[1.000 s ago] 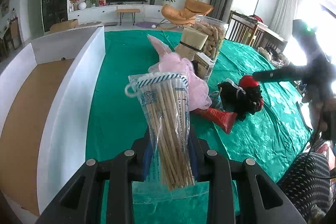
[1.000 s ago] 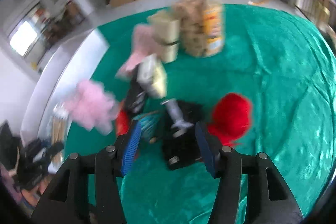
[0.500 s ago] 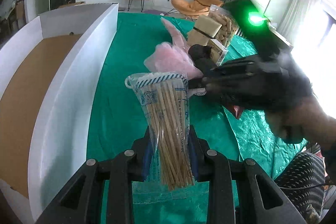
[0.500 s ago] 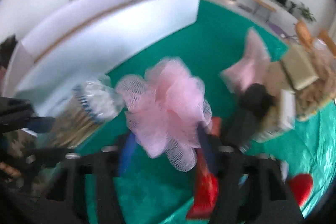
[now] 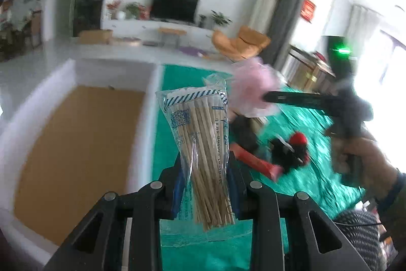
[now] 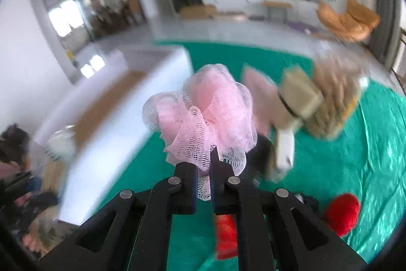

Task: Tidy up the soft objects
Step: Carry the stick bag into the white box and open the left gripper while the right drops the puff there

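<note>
My left gripper (image 5: pixel 205 177) is shut on a clear bag of wooden sticks (image 5: pixel 203 141), held upright above the green tablecloth (image 5: pixel 299 177). Beside it on the left lies a white box with a brown floor (image 5: pixel 76 149). My right gripper (image 6: pixel 203 177) is shut on a pink mesh bath puff (image 6: pixel 203 113), lifted off the table. In the left wrist view the pink puff (image 5: pixel 251 90) hangs at the tip of the right gripper (image 5: pixel 266 97), held by a hand at the right. A black and red plush toy (image 5: pixel 291 149) lies on the cloth.
A red packet (image 5: pixel 256 164), a jar of biscuits (image 6: pixel 335 103), a tan box (image 6: pixel 299 93), a white carton (image 6: pixel 284 149) and a pink pouch (image 6: pixel 256 95) crowd the cloth. The white box wall (image 6: pixel 114 139) runs along the left. A red plush part (image 6: pixel 342 212) lies at right.
The right gripper left the black plush, closed on the pink puff and raised it off the table. The left gripper rose with the stick bag, and the view swung toward the white box.
</note>
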Demonstrator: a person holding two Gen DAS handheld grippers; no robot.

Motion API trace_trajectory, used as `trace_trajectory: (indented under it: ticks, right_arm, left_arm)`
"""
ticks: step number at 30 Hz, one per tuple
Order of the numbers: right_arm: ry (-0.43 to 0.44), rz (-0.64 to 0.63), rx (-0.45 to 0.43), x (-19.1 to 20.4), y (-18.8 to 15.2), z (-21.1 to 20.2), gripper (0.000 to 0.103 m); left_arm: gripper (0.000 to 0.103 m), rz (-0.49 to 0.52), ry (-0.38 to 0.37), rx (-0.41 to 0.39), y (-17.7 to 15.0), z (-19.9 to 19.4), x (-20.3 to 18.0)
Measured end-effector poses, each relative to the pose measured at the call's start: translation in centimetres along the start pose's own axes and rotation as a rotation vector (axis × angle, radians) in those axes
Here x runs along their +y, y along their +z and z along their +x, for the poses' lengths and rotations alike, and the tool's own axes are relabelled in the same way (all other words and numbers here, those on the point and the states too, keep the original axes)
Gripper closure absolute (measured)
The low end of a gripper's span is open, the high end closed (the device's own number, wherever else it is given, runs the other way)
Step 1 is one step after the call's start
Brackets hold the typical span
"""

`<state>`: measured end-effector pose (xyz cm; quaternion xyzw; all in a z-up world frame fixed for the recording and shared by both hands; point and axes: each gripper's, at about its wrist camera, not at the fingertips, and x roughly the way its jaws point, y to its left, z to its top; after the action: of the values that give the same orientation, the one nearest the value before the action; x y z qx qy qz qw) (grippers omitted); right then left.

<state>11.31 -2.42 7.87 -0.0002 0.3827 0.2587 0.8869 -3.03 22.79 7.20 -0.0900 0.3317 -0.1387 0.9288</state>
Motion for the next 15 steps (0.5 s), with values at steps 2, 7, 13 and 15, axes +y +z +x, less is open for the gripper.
trace_trajectory:
  ticks: [2,7,13,15]
  right_arm:
    - [0.069,-0.013,-0.04,2.6,1.7,-0.9,0.095]
    - [0.252,-0.057,-0.044,9.5,3.7,-1.3,0.095]
    - [0.372,-0.012,0.073,13.7,2.2,3.1,0.031]
    - [0.361,-0.008,0.061,12.9,1.1,2.7,0.031]
  left_arm:
    - [0.074,-0.026,0.059,-0.022,0.6,-1.3,2.3]
    - [0.068,-0.096,0.289,-0.003,0.6,-2.5,8.2]
    - [0.007,-0.118,0.547,-0.004,-0.8,-2.2,11.3]
    - [0.007,-0.112,0.521,-0.02,-1.1,-2.4,10.7]
